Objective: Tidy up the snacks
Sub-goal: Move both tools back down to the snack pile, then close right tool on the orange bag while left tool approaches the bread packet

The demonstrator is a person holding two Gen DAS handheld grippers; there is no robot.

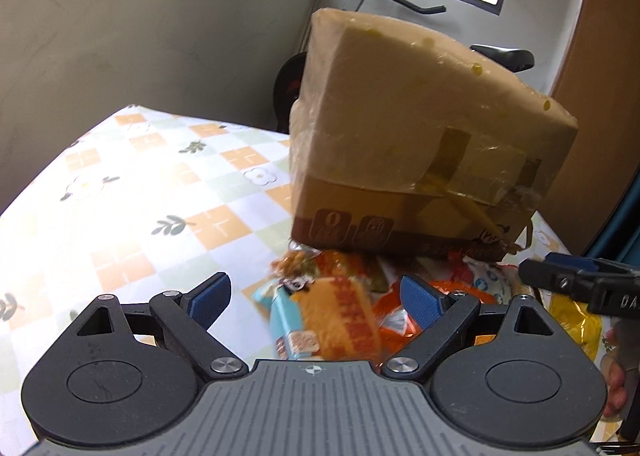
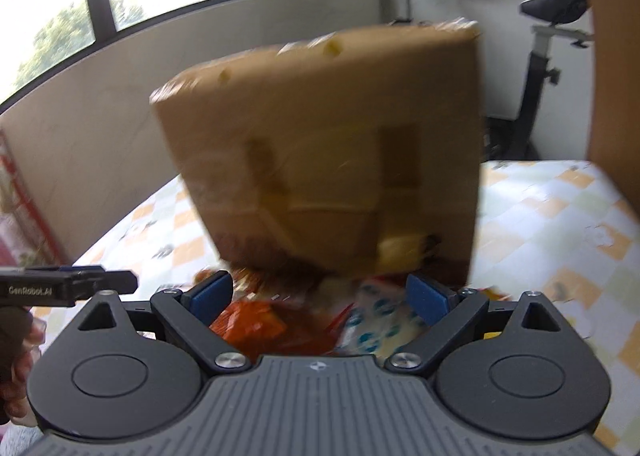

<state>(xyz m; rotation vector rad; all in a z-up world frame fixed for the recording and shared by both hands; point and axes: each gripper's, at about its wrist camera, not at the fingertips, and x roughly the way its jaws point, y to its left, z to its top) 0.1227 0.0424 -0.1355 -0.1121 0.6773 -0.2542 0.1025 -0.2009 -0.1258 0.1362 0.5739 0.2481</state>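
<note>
A taped cardboard box (image 1: 420,136) stands tipped on the table over a pile of snack packets (image 1: 340,316); it shows blurred in the right wrist view (image 2: 332,144). An orange and blue packet (image 1: 320,320) lies closest in front of my left gripper (image 1: 316,296), which is open and empty. My right gripper (image 2: 320,296) is open and empty above an orange packet (image 2: 252,320) and a white packet with blue dots (image 2: 376,324). The right gripper shows at the right edge of the left wrist view (image 1: 580,284), and the left gripper at the left edge of the right wrist view (image 2: 68,284).
The table (image 1: 120,196) wears a checked orange, green and white cloth with flowers. A yellow packet (image 1: 576,320) lies at the right. A grey wall stands behind, with an exercise bike (image 2: 552,36) and windows beyond. A brown panel (image 2: 612,56) rises at the right.
</note>
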